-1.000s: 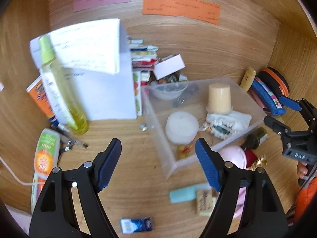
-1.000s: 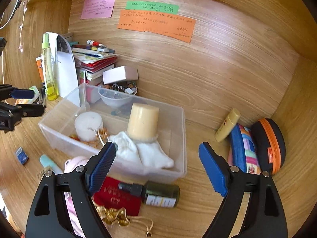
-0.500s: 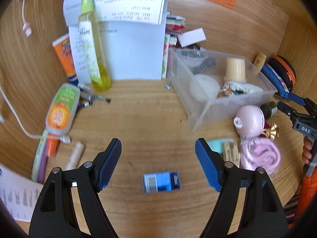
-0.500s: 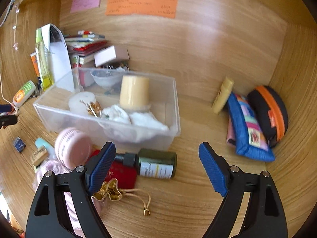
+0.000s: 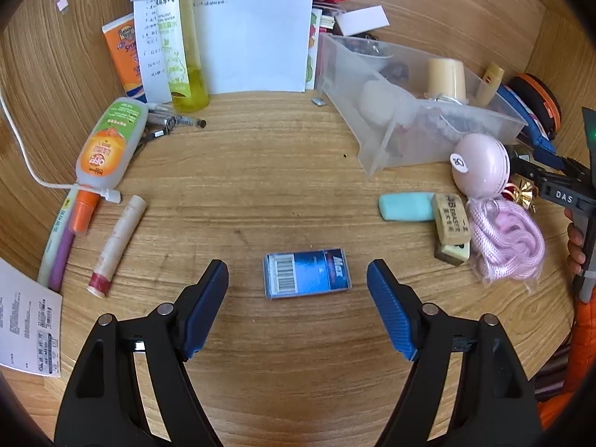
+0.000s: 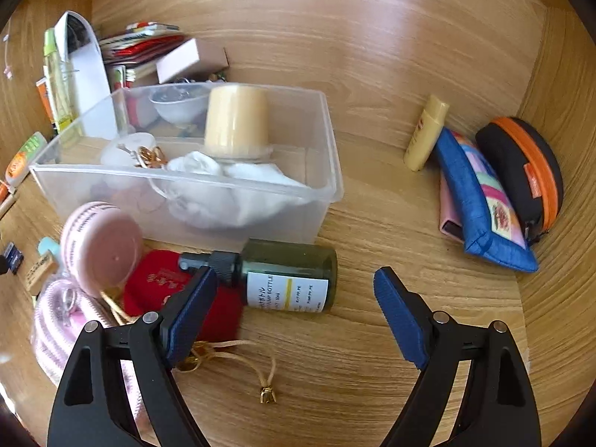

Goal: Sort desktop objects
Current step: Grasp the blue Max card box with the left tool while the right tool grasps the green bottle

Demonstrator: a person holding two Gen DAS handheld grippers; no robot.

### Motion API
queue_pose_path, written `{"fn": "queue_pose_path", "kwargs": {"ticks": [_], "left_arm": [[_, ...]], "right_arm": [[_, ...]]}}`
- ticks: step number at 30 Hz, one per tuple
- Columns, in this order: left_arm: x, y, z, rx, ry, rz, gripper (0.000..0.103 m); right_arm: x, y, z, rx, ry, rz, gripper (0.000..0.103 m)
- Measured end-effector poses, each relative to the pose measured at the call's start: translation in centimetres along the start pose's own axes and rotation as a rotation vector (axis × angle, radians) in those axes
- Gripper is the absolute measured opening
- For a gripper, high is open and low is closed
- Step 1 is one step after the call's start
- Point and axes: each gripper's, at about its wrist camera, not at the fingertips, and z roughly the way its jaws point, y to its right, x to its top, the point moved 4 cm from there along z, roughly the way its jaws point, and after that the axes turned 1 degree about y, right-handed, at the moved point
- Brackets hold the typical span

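Presently we are holding both grippers released: left gripper (image 5: 297, 279) framing the blue box (image 5: 307, 274), right gripper (image 6: 294, 292) facing the green bottle (image 6: 288, 275) at twelve o'clock.

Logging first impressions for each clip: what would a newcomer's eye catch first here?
Probably the small blue box lying flat on the desk, framed between the open left gripper. Next, the dark green bottle on its side before the clear bin, between the open right gripper.

blue barcoded box (image 5: 306, 273), teal eraser (image 5: 406, 206), dark green bottle (image 6: 288, 275), red pouch (image 6: 175, 287).
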Motion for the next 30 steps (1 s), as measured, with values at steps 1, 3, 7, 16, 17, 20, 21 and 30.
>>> {"fn": "queue_pose_path", "kwargs": {"ticks": [1,3,7,16,17,20,21,30], "left_arm": [[-0.1,0.0,0.1,0.000,-0.004,-0.001,0.077],[-0.3,0.1,0.4,0.003,-0.008,0.000,0.077],[-0.5,0.4,1.0,-0.001,-0.012,0.003,0.077],[-0.3,1.2,1.0,0.050,0.045,0.046,0.048],[-0.4,1.2,1.0,0.048,0.048,0.046,0.048],[-0.6,1.4,0.9,0.040,0.065,0.055,0.047],[-0.7,1.5,0.8,0.039,0.067,0.057,0.047],[0.5,2.3,-1.0,0.036,0.128,0.043,0.047]], "right_arm": [[-0.1,0.1,0.3,0.014,-0.012,0.011,0.084],[-0.3,0.3,0.7,0.036,-0.031,0.025,0.084],[-0.4,0.6,1.0,0.063,-0.037,0.048,0.082],[-0.5,0.3,1.2,0.120,-0.038,0.057,0.066],[-0.5,0.2,1.2,0.114,-0.033,0.051,0.065],[-0.4,0.2,0.6,0.117,-0.004,0.052,0.057],[-0.4,0.1,0.5,0.134,-0.001,0.056,0.055],[-0.2,0.3,-0.5,0.161,0.031,0.076,0.055]]}}
